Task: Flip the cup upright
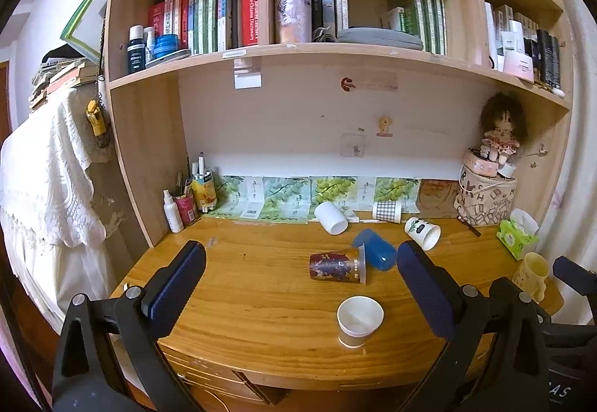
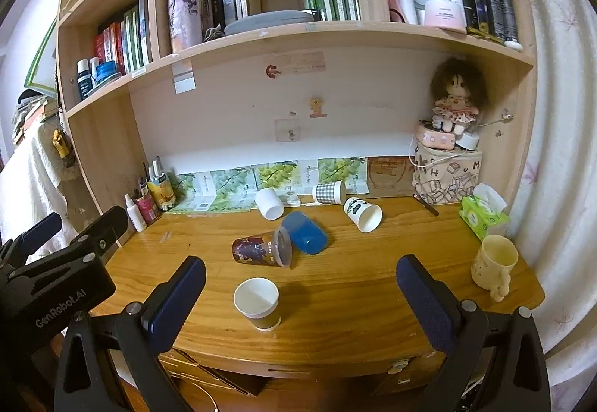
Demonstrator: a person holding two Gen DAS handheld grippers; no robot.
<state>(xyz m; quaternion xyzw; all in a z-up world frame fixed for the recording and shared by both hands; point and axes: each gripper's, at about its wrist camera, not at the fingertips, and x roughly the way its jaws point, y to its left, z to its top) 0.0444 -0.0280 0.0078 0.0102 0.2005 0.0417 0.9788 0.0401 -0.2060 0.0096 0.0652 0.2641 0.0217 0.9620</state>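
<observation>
Several cups lie tipped on the wooden desk (image 1: 261, 300): a dark patterned plastic cup (image 1: 335, 266) (image 2: 261, 249), a blue cup (image 1: 375, 249) (image 2: 305, 233), a plain white cup (image 1: 331, 217) (image 2: 269, 203), a checked cup (image 1: 387, 211) (image 2: 329, 192) and a white leaf-print cup (image 1: 423, 230) (image 2: 362, 213). A brown-sleeved paper cup (image 1: 359, 320) (image 2: 258, 303) stands upright near the front edge. My left gripper (image 1: 300, 272) is open and empty, above the desk front. My right gripper (image 2: 300, 285) is open and empty, to its right.
A cream mug (image 2: 493, 261) stands upright at the desk's right edge, with a green tissue pack (image 2: 481, 212) behind it. A printed bag with a doll (image 2: 447, 173) fills the back right corner. Bottles and a pen holder (image 2: 149, 199) stand at back left. Bookshelves hang overhead.
</observation>
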